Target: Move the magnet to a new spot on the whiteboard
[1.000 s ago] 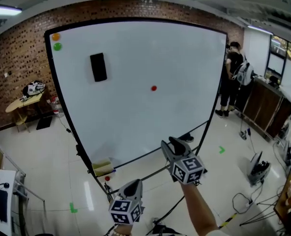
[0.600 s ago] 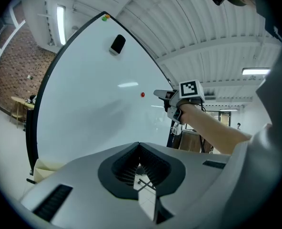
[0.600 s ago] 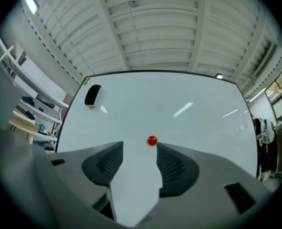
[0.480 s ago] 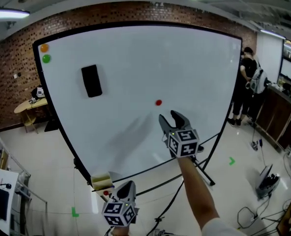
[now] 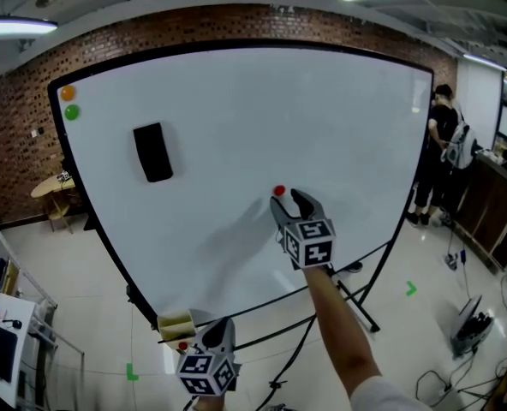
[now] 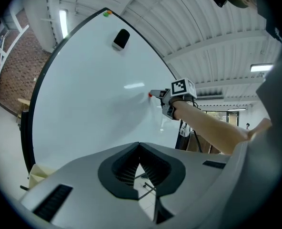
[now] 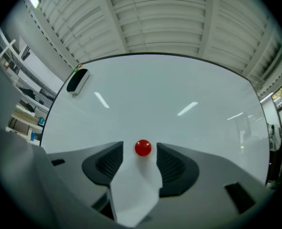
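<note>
A small red magnet [image 5: 278, 191] sticks near the middle of the whiteboard [image 5: 236, 118]. My right gripper [image 5: 288, 199] is raised to the board. Its jaws have just been opening and stand wide. In the right gripper view the red magnet [image 7: 143, 148] lies between the fingertips of the right gripper [image 7: 140, 147], with a gap on each side. My left gripper [image 5: 222, 325] hangs low in front of the board's bottom edge. In the left gripper view the left gripper [image 6: 139, 145] has its jaw tips together and nothing in them; the magnet [image 6: 150, 95] shows far ahead.
A black eraser [image 5: 152, 152] sits at the board's upper left, with an orange magnet [image 5: 67, 93] and a green magnet [image 5: 71, 111] in the corner. A yellow sponge [image 5: 175, 324] rests on the tray. A person [image 5: 446, 144] stands at the right. Stand legs [image 5: 356, 302] spread below.
My right gripper has risen and reached forward until its fingertips flank the red magnet. The left gripper has sunk lower in the head view. The board looks closer.
</note>
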Demonstrator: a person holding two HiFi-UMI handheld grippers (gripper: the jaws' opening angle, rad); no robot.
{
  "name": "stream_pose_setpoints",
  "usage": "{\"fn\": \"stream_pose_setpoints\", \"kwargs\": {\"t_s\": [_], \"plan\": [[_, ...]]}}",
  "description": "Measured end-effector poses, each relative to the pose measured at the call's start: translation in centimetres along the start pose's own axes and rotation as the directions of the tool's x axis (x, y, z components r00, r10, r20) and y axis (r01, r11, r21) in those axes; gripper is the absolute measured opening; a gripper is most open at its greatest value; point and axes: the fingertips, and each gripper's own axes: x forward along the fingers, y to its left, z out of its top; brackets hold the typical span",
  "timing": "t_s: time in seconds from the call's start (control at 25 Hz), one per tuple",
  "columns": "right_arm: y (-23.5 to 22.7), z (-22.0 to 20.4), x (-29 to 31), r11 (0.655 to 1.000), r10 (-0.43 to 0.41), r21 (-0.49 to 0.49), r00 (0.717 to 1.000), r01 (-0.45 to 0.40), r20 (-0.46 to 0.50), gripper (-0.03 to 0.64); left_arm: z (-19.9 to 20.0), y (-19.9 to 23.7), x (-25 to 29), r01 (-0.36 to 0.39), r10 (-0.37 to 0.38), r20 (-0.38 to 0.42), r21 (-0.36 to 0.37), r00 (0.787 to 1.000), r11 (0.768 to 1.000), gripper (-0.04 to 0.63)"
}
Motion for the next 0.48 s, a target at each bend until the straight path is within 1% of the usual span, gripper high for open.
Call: {"fn": "stream_pose_setpoints", "kwargs": {"t_s": [0.28, 0.48], "plan": [[0.3, -0.3, 1.9, 0.999, -0.015, -0.045, 1.0, 0.014, -0.026, 0.235, 0.2, 0.5, 0.8, 0.003, -0.003, 0.001, -0.011, 1.0, 1.0, 0.002], [0.4, -0.4, 2.5, 0.999, -0.013, -0.043, 0.999, 0.012, -0.03, 0.209, 0.1, 0.9, 0.8, 0.005, -0.005, -0.002, -0.023, 1.0, 1.0, 0.002]]}}
